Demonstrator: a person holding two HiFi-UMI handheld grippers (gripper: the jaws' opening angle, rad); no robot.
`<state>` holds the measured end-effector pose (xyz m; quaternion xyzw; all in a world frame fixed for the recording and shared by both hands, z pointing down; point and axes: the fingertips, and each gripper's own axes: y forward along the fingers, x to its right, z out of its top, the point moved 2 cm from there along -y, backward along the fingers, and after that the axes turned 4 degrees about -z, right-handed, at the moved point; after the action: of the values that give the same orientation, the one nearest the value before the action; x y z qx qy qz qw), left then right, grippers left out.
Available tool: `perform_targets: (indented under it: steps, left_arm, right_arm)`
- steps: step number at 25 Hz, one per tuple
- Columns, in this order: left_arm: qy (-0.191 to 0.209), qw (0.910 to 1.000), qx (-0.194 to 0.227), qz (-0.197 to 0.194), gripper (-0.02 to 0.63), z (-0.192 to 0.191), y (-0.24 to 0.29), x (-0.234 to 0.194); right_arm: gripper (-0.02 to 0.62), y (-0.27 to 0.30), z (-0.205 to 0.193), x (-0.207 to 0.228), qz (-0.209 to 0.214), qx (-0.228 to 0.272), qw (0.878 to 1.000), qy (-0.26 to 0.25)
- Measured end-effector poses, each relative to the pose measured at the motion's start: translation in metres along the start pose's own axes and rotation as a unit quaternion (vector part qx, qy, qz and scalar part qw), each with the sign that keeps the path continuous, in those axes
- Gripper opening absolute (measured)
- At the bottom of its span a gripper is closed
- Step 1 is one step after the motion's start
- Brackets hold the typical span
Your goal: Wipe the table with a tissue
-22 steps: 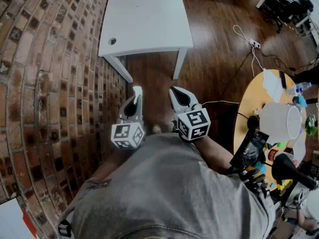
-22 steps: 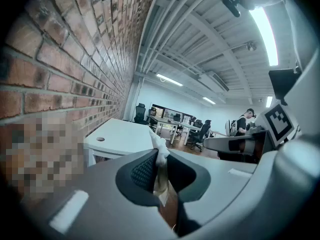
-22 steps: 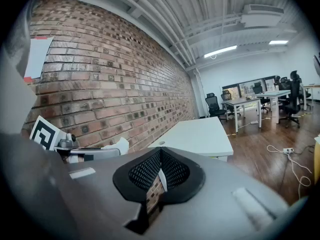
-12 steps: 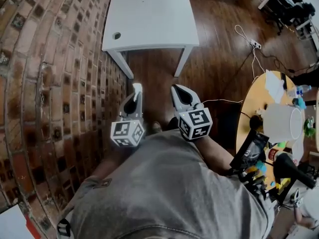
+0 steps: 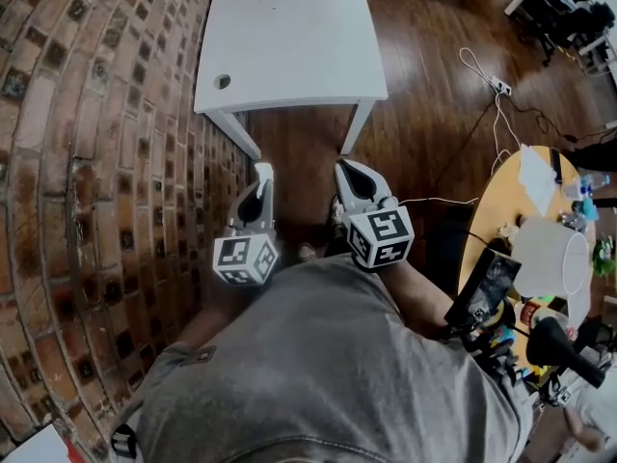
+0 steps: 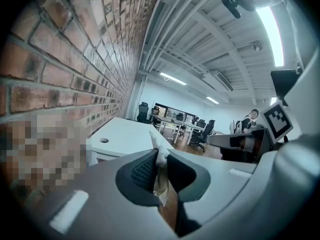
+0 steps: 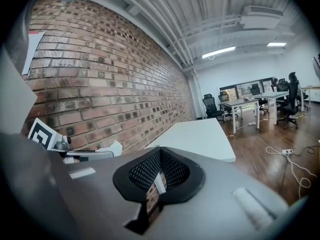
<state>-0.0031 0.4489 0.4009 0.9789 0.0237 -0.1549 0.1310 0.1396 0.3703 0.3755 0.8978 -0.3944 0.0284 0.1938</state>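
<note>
The crumpled white paper tissue (image 6: 157, 140) sits low in the centre of the left gripper view. It is a thin wad pinched upright between the ribbed black pads of the left tool (image 6: 161, 161), with its tip poking above them. The right tool (image 7: 158, 171) is closed on nothing, just beside the left. In the head view, the white rectangular bench (image 5: 289, 27) with a round hole (image 5: 223, 82) stands at top centre, well apart from the tissue, with dark wooden floor (image 5: 299, 152) between. A brick wall (image 5: 106, 162) fills the left and a cluttered round wooden bench (image 5: 496, 210) sits at the right.
</note>
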Motion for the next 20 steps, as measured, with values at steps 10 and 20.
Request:
perform_targets:
  steps: [10, 20]
  left_arm:
    - [0.023, 0.9996, -0.008, 0.014, 0.025, 0.040, 0.109, 0.009]
    - [0.028, 0.9990, -0.008, 0.033, 0.025, 0.059, 0.184, 0.013]
  right_arm:
    - [0.014, 0.060, 0.037, 0.079, 0.013, 0.004, 1.000, 0.011]
    - [0.014, 0.107, 0.061, 0.136, 0.030, -0.004, 0.999, 0.019]
